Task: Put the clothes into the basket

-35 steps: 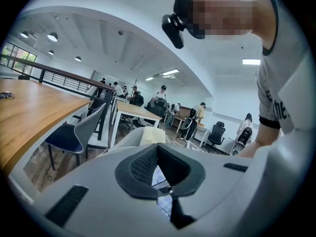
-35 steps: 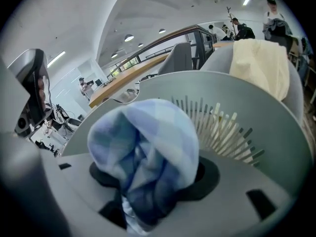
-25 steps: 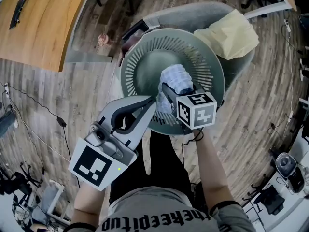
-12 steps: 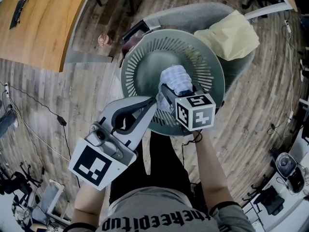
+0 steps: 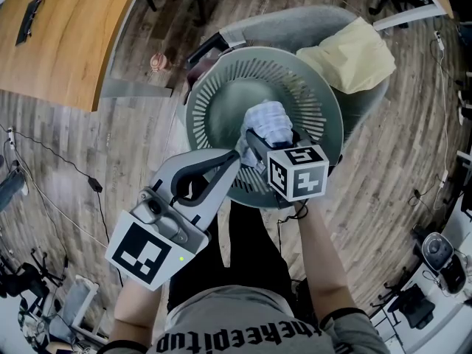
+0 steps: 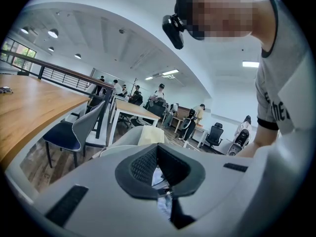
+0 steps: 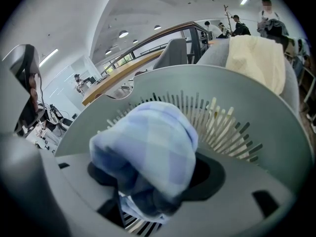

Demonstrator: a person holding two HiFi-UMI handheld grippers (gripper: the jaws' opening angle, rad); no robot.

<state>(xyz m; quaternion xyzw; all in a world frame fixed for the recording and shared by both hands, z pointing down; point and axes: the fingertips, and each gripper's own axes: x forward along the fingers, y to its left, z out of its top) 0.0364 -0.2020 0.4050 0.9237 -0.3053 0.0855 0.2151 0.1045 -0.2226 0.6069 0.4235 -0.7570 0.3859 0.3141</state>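
A round grey-green slatted basket (image 5: 221,94) fills the middle of the head view, in front of the person's lap. Over its inside, a bundled light-blue checked cloth (image 5: 270,122) sits between the jaws of my right gripper (image 5: 252,137). Those jaws have just been opening and now stand wide, with the cloth (image 7: 148,142) bulging over them and the basket's slats (image 7: 222,122) behind. My left gripper (image 5: 236,155) is shut, its tips meeting at the basket's near wall. I cannot tell whether they pinch that wall. In the left gripper view the left gripper (image 6: 158,154) shows a little of the blue cloth (image 6: 159,177) through its pad gap.
A grey chair (image 5: 295,22) behind the basket carries a pale yellow cloth (image 5: 354,50). A wooden table (image 5: 66,28) lies at the upper left, over a plank floor with cables (image 5: 74,172). A blue chair (image 6: 64,135) and desks with people show in the left gripper view.
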